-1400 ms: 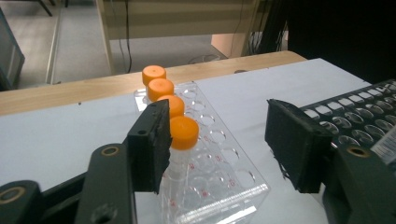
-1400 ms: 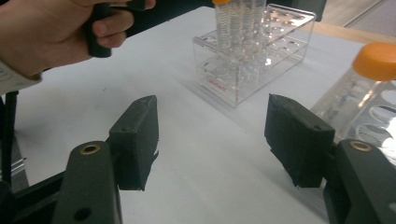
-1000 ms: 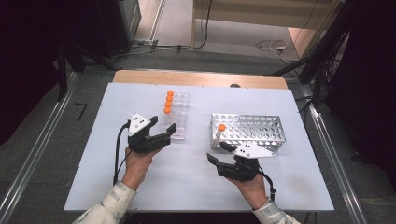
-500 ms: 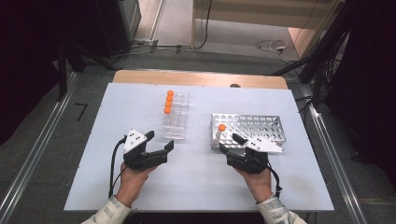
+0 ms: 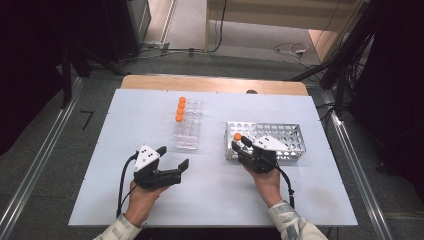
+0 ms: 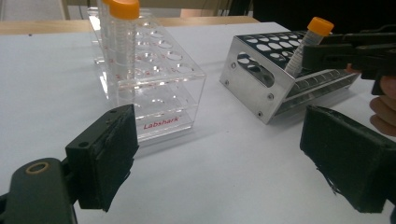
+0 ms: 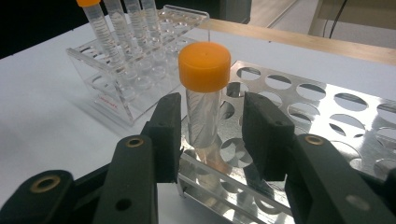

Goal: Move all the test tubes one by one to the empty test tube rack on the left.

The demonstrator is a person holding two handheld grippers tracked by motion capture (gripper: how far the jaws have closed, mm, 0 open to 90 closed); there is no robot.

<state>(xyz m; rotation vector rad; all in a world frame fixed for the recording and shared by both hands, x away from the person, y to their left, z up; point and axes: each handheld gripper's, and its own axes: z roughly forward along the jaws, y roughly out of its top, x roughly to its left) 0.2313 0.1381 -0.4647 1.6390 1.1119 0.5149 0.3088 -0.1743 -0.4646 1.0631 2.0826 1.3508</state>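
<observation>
Tube (image 7: 204, 109) with an orange cap (image 7: 204, 66) is seen standing in a corner hole of the metal rack (image 5: 285, 145), slightly tilted in the left gripper view. It is bracketed by the fingers (image 7: 166, 135) of the right gripper (image 5: 243, 148), whose jaws have just been closing; a narrow gap is still visible on each side of the tube, so it is not yet clamped. The metal rack is placed on the right half of the white bench (image 5: 125, 115). Near its left, a clear acrylic rack (image 5: 189, 131) is set, with three orange-capped tubes (image 5: 179, 110) lined along its far left side. Nearer the person, the left gripper (image 5: 174, 157) is held just above the bench, short of the acrylic rack, its jaws spread wide after just opening, with nothing between them.
</observation>
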